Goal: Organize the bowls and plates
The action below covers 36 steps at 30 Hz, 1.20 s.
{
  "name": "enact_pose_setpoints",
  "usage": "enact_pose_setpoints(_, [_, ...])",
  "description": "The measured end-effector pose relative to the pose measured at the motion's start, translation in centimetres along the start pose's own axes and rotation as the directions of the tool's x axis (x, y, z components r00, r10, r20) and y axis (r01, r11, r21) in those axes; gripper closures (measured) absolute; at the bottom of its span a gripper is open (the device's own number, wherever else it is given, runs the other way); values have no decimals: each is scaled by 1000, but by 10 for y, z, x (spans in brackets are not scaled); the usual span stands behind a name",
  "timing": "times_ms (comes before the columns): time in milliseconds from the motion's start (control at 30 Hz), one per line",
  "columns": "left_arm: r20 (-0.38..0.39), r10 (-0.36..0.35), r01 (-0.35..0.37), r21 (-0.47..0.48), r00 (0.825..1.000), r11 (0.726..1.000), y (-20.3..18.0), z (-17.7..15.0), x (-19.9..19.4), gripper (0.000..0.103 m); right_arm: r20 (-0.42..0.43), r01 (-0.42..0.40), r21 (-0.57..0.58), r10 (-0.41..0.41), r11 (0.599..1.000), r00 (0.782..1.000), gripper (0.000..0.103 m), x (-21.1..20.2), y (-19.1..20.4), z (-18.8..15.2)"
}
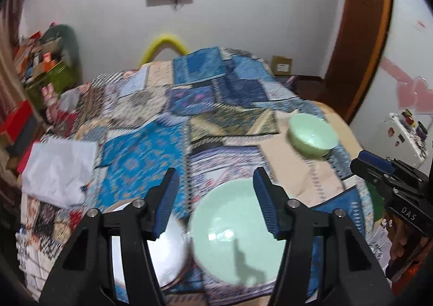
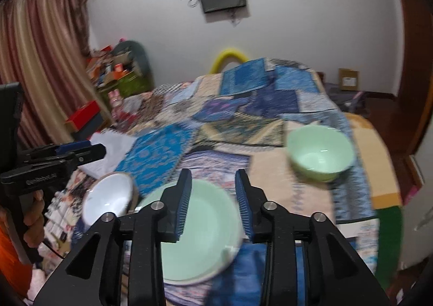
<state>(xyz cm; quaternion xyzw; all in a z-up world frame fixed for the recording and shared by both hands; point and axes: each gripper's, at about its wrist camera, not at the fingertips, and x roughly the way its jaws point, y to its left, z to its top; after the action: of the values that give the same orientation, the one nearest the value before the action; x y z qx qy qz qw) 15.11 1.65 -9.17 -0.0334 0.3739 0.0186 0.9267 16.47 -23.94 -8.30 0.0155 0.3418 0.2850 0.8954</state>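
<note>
A pale green plate (image 1: pixel 232 235) (image 2: pixel 197 233) lies on the patchwork cloth at the near edge, seemingly on top of a second plate whose pale rim shows beneath it. A white bowl (image 1: pixel 167 249) (image 2: pixel 108 198) sits just left of it. A green bowl (image 1: pixel 312 134) (image 2: pixel 320 154) stands farther back on the right. My left gripper (image 1: pixel 215 198) hovers over the plate's far rim, open, nothing between its blue pads. My right gripper (image 2: pixel 213 203) hangs above the plate too, jaws apart by a narrower gap, empty. Each gripper shows at the other view's edge.
A patchwork cloth (image 1: pixel 146 149) covers the whole table, with a folded white cloth (image 1: pixel 59 170) at its left. Boxes and clutter (image 2: pixel 116 70) stand by the curtain at the back left. A person's hand (image 2: pixel 33 222) holds the left gripper's handle.
</note>
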Motion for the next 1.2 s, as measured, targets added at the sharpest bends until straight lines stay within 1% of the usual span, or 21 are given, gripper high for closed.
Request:
enact_pose_setpoints(133, [12,-41,40,47,999,998,-36,15,12,38,12,80,33,-81,996,997,62,-12,-37,0])
enact_pose_setpoints(167, [13,-50,50,56,999,997,-45,18,16,36,12,94,40,-95,995,995,60,-13,-44,0])
enact_pose_setpoints(233, [11,-69,68,73,998,995,-61,24,26,32,9,124,58,-124,991,992,58,-16,-60,0])
enact_pose_setpoints(300, [-1,-90,90,83,996,992,-77,29,38,27,1,148,69,-148,987,989,57,-14,-75,1])
enact_pose_setpoints(333, [-9,-97,98,84,995,992,-82,31,43,27,-5,164,76,-164,984,986,57,-11,-84,2])
enact_pose_setpoints(433, [-45,-125,128,82,991,988,-96,37,65,25,-24,180,98,-179,979,984,57,-1,-104,3])
enact_pose_setpoints(600, [-87,-133,139,77,987,987,-109,46,105,25,-72,193,129,-185,973,980,57,32,-133,1])
enact_pose_setpoints(833, [-140,-133,139,33,981,990,-111,50,158,26,-134,199,148,-179,969,975,57,75,-162,-2])
enact_pose_setpoints(900, [-153,-131,137,29,979,990,-111,49,171,26,-147,197,159,-174,967,974,59,85,-170,-2])
enact_pose_setpoints(967, [-167,-126,133,28,978,991,-111,49,183,26,-161,187,171,-160,967,974,65,94,-175,-1])
enact_pose_setpoints(1067, [-184,-127,134,26,975,991,-112,48,195,26,-177,177,185,-144,967,974,71,106,-183,1])
enact_pose_setpoints(1200, [-200,-126,134,27,972,991,-115,47,209,26,-180,176,179,-143,968,973,71,112,-186,1])
